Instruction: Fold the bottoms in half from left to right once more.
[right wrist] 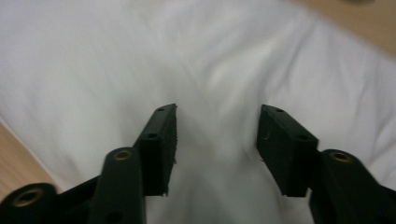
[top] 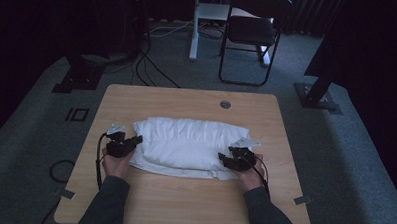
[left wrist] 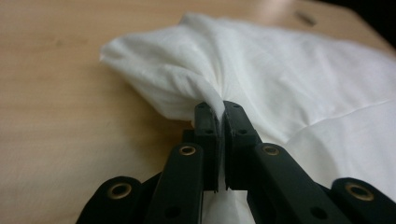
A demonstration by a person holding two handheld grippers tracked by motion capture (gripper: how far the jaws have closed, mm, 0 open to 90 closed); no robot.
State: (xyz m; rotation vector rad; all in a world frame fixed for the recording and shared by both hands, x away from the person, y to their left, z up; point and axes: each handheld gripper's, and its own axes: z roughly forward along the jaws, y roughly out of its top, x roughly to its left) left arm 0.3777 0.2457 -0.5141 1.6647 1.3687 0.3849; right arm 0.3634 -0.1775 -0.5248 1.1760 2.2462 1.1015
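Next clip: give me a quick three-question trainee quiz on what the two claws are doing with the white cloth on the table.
1. True or false: the left claw is shut on a bunched fold of the white cloth.
2. The right claw is: A) shut on the cloth, B) open over the cloth, C) resting on bare table.
3. Fill in: behind the table stands a black ____.

Key: 1 true; 2 B; 3 chair.

A plain white cloth [top: 185, 145] lies on a light wood-grain table [top: 183, 201]. Both grippers are black with brass-coloured rivets; the sleeves [top: 105, 204] are dark grey.
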